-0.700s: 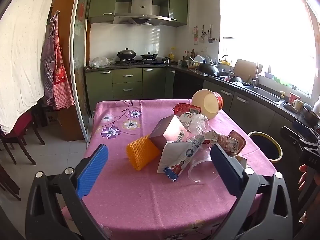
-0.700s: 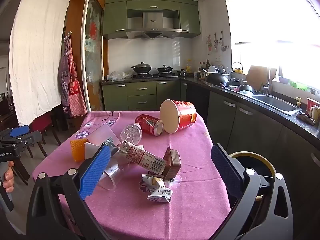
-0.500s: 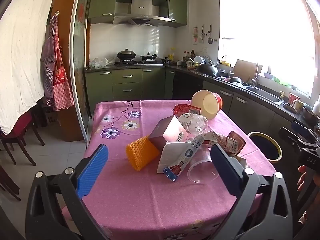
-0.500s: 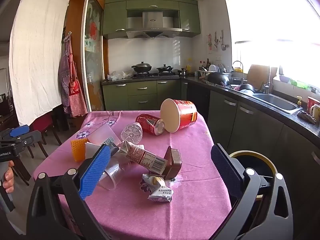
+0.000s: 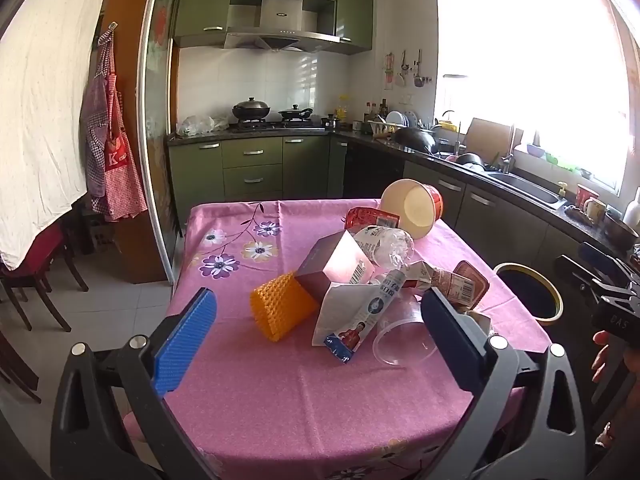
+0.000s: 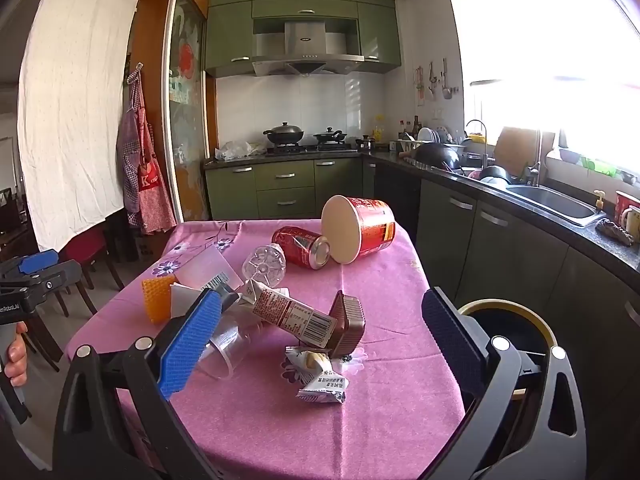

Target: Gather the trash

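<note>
Both of your grippers, left [image 5: 318,330] and right [image 6: 320,334], hover with jaws spread wide and empty above the near edge of the pink-clothed table [image 5: 280,400]. Trash lies heaped mid-table: orange cup [image 5: 282,310], milk carton [image 5: 356,322], clear cup [image 6: 224,350], snack wrapper [image 6: 318,376], soda can [image 6: 302,247], noodle tub [image 6: 358,228]. Your bin [image 6: 516,328] (yellow-rimmed) stands just beside the table's right edge.
</note>
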### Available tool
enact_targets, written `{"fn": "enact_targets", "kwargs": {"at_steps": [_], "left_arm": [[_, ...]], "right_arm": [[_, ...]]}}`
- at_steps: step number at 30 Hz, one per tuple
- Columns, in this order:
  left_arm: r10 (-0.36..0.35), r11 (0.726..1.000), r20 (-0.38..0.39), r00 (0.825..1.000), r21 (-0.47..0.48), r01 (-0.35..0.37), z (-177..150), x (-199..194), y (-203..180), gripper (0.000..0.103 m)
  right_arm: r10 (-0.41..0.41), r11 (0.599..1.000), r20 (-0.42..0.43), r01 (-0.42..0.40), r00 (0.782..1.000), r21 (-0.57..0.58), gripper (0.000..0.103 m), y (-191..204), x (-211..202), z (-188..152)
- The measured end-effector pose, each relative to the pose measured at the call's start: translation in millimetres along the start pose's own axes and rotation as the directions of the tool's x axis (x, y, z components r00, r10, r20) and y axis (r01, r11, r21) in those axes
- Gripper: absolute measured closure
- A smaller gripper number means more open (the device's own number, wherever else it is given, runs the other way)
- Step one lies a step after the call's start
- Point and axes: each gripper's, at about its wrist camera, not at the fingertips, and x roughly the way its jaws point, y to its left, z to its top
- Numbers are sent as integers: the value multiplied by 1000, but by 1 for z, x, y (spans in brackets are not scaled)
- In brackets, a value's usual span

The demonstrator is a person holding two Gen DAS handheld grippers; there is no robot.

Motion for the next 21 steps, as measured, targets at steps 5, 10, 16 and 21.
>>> {"fn": "enact_targets", "kwargs": {"at_steps": [5,10,16,21], "left_arm": [[-2,1000,0,1000,3,2,-1,1,-2,6],[-3,1000,-1,1000,3,3,-1,1,-2,6],[-6,1000,-2,1000,1,6,-2,1,-2,6],[-5,1000,-3,1000,0,5,-2,1,-2,6]], "right_arm": [[0,1000,-4,0,1000,4,4,1,2,-2],[0,1000,-5,0,1000,4,4,1,2,-2],[-1,1000,-6,1,1000,6,4,0,3,-2],[0,1000,-6,0,1000,7,4,0,3,-2]]}}
